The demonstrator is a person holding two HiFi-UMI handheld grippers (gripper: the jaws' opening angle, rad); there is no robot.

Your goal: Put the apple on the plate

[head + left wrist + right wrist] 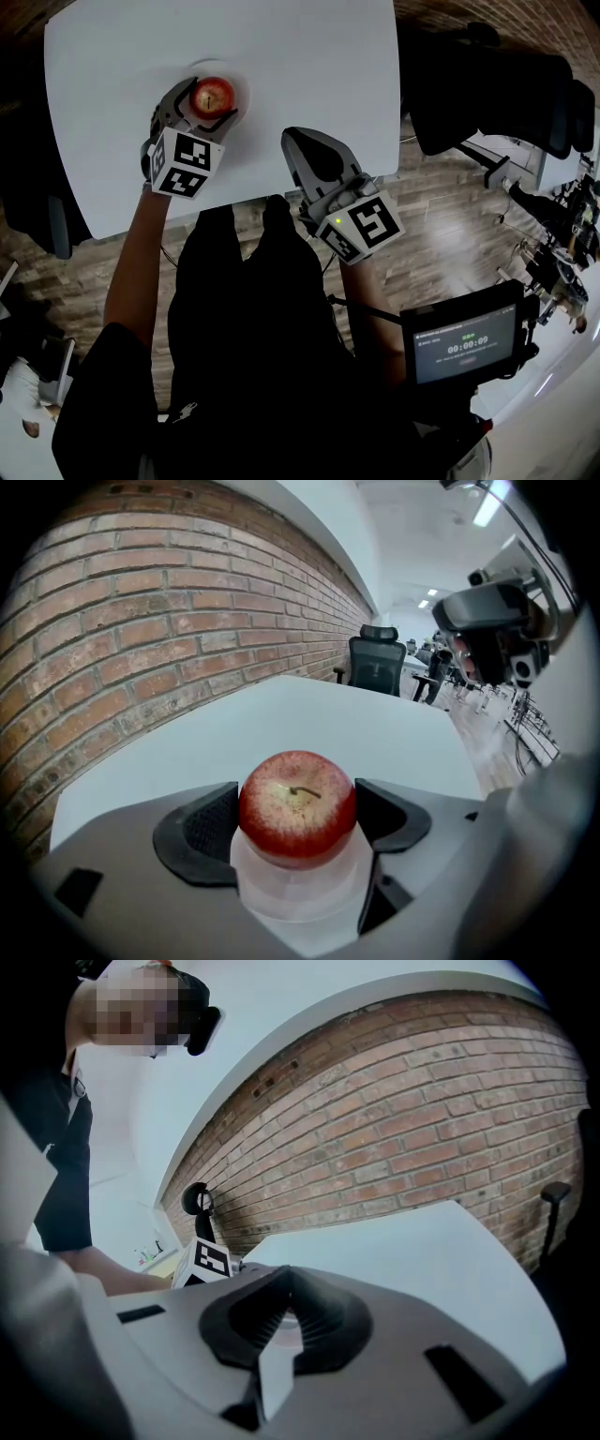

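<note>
A red apple (213,96) sits on a white plate (236,77) towards the left of the white table (309,66). My left gripper (208,101) is shut on the apple, one dark pad on each side. In the left gripper view the apple (297,806) fills the space between the pads (208,829), stem up, with the plate (300,902) right beneath it. My right gripper (306,150) hovers over the table's near edge, right of the plate, shut with nothing in it. The right gripper view shows its jaws (281,1321) pressed together.
Black office chairs (487,84) stand off the table's right side, over wood floor. A small screen (464,345) showing a timer sits low at the right. A brick wall (141,621) runs beyond the table's far side.
</note>
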